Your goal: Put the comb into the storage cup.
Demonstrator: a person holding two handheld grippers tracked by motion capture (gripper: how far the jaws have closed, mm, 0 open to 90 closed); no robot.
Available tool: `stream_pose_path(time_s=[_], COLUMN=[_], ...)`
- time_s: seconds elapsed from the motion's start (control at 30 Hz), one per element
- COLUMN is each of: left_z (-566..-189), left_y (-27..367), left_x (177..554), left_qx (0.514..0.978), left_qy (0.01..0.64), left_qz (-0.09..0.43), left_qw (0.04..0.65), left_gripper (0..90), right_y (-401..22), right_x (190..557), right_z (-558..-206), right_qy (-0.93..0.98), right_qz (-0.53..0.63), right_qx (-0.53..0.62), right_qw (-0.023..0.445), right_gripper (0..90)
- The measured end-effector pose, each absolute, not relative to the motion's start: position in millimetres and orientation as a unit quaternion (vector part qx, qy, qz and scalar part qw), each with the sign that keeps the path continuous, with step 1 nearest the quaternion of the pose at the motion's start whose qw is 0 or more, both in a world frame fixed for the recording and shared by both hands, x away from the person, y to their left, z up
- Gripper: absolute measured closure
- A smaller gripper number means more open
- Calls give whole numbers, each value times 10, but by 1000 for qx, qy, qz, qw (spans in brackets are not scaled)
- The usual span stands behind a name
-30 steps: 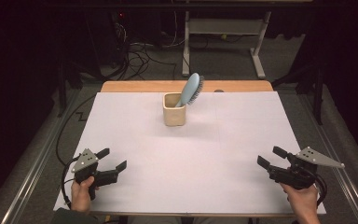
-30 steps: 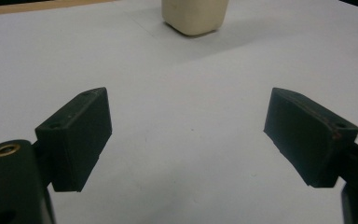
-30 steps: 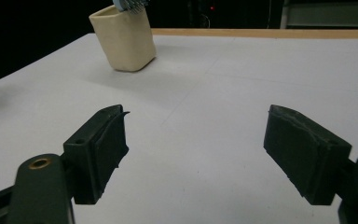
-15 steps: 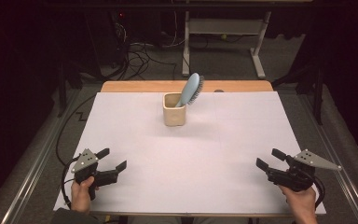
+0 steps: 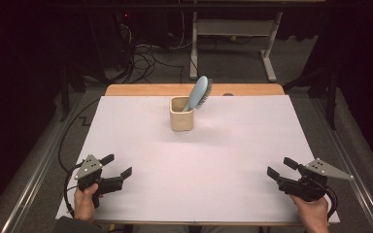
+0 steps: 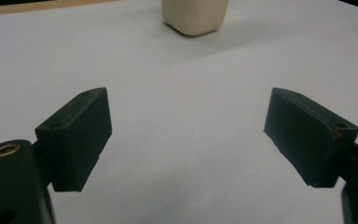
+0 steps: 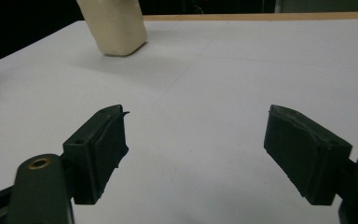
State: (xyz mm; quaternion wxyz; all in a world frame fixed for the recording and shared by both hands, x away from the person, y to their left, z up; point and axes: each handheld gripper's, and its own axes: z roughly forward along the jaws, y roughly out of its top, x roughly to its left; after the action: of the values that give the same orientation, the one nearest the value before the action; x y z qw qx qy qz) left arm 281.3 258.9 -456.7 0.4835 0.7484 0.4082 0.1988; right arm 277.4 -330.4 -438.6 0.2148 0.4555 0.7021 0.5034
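Pale-blue hairbrush (image 5: 200,93) stands handle-down in a cream cup (image 5: 181,114) near the table's (image 5: 233,160) far edge — its long axis tilts up and right. Left gripper (image 5: 117,166) and right gripper (image 5: 278,168) rest near the front corners, jaws wide, empty.

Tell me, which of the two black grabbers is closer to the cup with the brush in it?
The left gripper, near the table's bottom left, looks slightly closer to the cup. The right gripper sits farther out toward the opposite corner.
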Motion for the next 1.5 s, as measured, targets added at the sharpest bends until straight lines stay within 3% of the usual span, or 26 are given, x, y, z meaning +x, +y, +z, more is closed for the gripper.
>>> stream_pose_path(time_s=[1.5], left_z=[-4564], left_y=[2597], left_x=[2806], left_qx=[746], left_qy=[409], left_qz=[200], left_qw=[485], left_gripper=[158], right_y=[-3265], right_x=[2756], right_z=[-4520], right_qy=[720], right_qz=[470], right_qx=[458], right_qw=[226], right_gripper=[216])
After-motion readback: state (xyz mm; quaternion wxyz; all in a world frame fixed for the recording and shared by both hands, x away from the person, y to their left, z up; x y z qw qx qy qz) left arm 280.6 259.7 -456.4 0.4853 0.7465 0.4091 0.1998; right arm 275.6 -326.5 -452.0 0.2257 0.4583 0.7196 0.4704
